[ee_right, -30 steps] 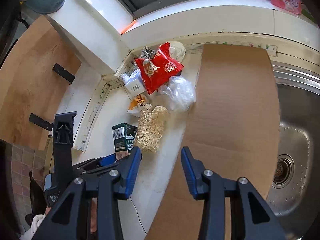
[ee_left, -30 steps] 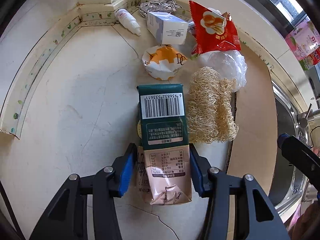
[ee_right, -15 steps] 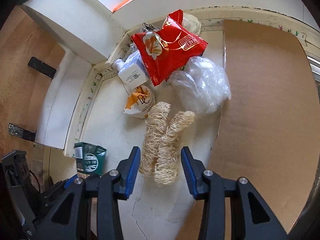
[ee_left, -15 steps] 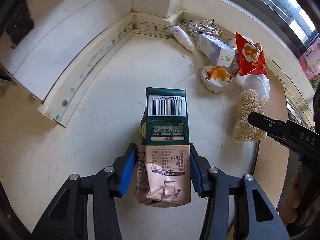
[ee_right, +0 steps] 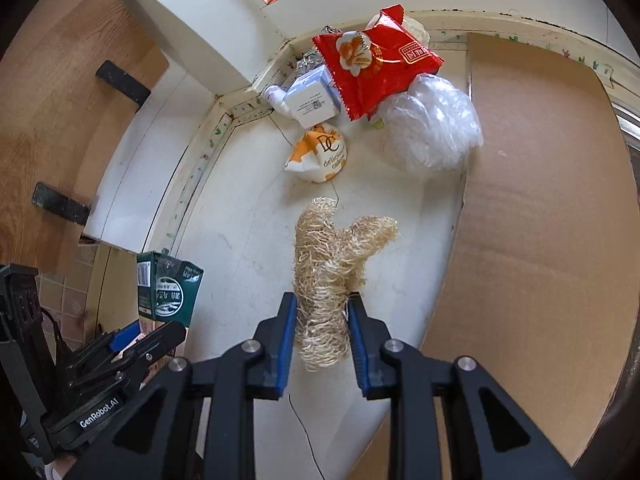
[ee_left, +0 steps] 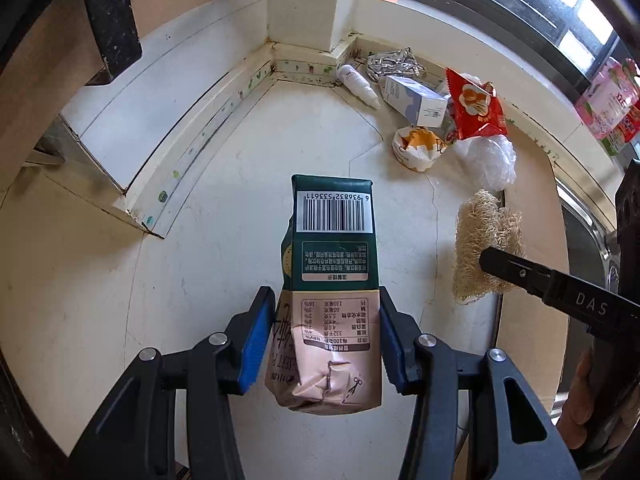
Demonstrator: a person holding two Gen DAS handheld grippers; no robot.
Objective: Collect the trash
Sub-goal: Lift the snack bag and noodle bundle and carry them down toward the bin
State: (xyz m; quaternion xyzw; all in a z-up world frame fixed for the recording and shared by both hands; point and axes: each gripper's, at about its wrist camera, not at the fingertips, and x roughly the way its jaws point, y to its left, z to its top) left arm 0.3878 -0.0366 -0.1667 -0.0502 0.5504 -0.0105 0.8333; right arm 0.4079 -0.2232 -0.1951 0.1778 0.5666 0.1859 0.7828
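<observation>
My left gripper [ee_left: 326, 300] is shut on a crumpled green and pink drink carton [ee_left: 334, 240] and holds it in the air above the white counter [ee_left: 224, 264]. The carton [ee_right: 168, 288] also shows at the lower left of the right wrist view. A tan loofah sponge [ee_right: 328, 248] lies on the counter beside the cardboard sheet. My right gripper [ee_right: 321, 304] straddles its near end; the jaws are closing and the blue pads press its sides. In the left wrist view the loofah [ee_left: 480, 232] sits at the right, with a black right gripper finger across it.
In the counter's corner lie a red snack bag [ee_right: 376, 64], a clear plastic bag [ee_right: 432, 128], a white box [ee_right: 312, 100], a small white bottle [ee_left: 356, 84], crumpled foil [ee_left: 392, 64] and an orange-white paper wrapper [ee_right: 320, 152]. Cardboard [ee_right: 536, 200] covers the right side, with the sink rim [ee_left: 580, 216] beyond it.
The left gripper has risen and drawn back from the pile with the carton. The right gripper came down over the loofah and its jaws narrowed onto it.
</observation>
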